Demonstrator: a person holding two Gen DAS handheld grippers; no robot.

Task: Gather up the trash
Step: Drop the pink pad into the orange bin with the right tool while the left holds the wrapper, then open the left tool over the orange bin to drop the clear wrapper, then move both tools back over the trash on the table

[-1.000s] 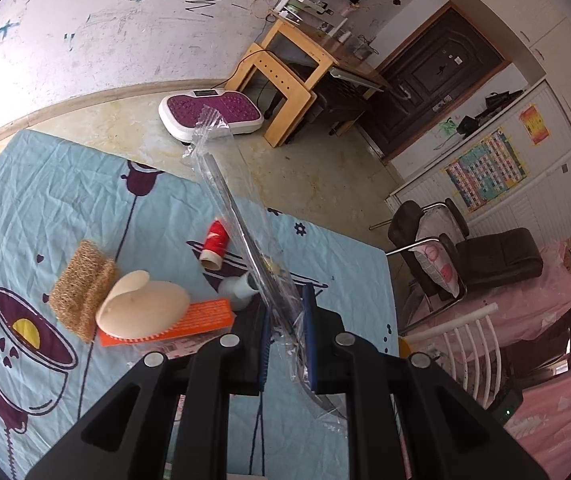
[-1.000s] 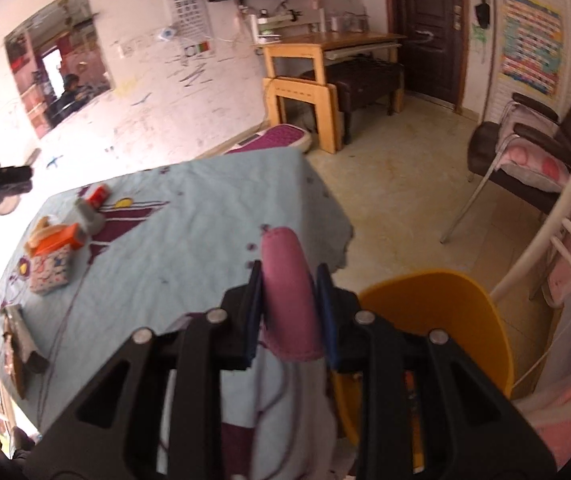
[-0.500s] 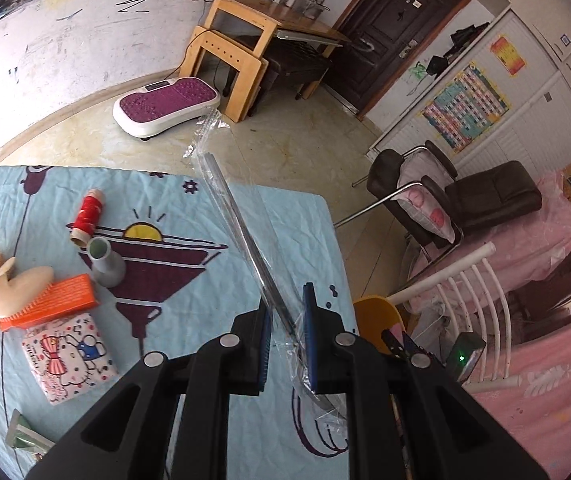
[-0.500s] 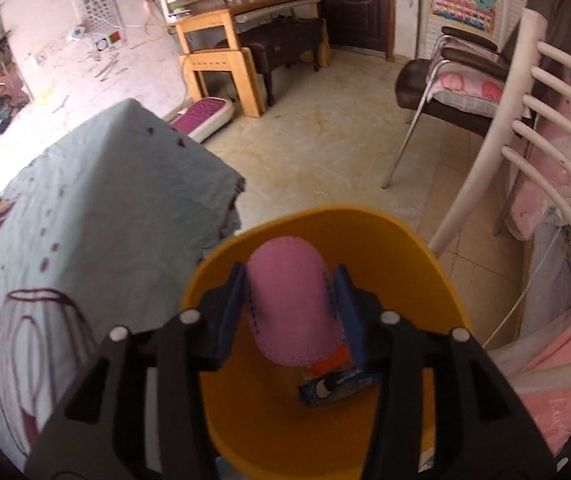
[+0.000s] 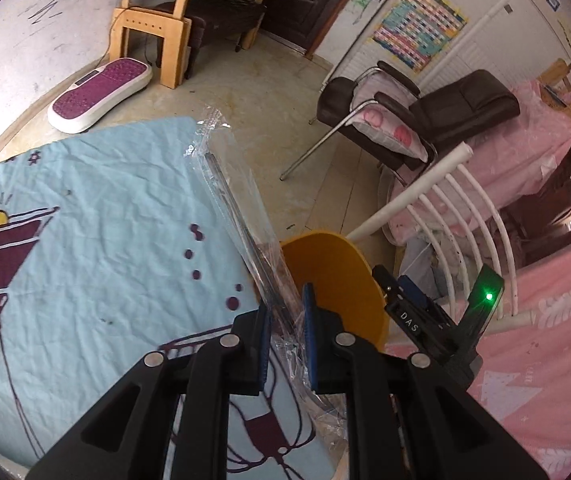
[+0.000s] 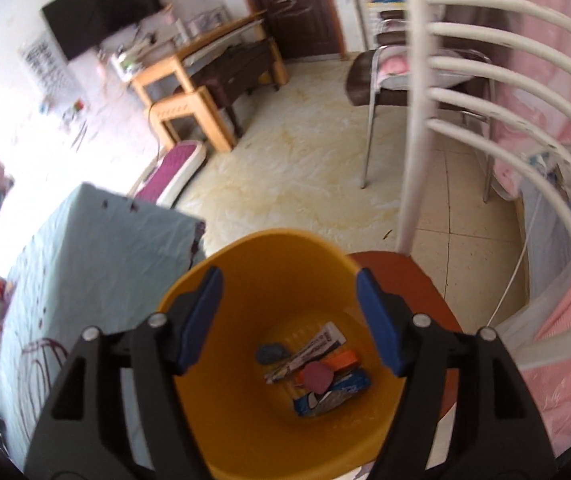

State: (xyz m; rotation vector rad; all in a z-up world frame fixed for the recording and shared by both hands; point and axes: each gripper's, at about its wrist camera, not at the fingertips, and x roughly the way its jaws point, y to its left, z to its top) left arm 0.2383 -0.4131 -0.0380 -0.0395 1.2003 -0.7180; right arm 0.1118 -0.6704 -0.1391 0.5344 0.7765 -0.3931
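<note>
The left gripper (image 5: 287,312) is clamping a long clear plastic wrapper (image 5: 237,208) over the blue tablecloth's (image 5: 97,248) edge beside the round yellow plastic bin (image 6: 269,272). The right gripper (image 6: 289,308) is opening empty above that bin, where a pink oval piece (image 6: 314,374) is lying among wrappers.

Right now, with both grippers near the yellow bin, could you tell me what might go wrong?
The long clear wrapper in the left gripper juts far past the fingers and could catch the yellow bin rim or flop outside. The right gripper, jaws opening and empty, hangs over the bin, crowding the left's approach.
</note>
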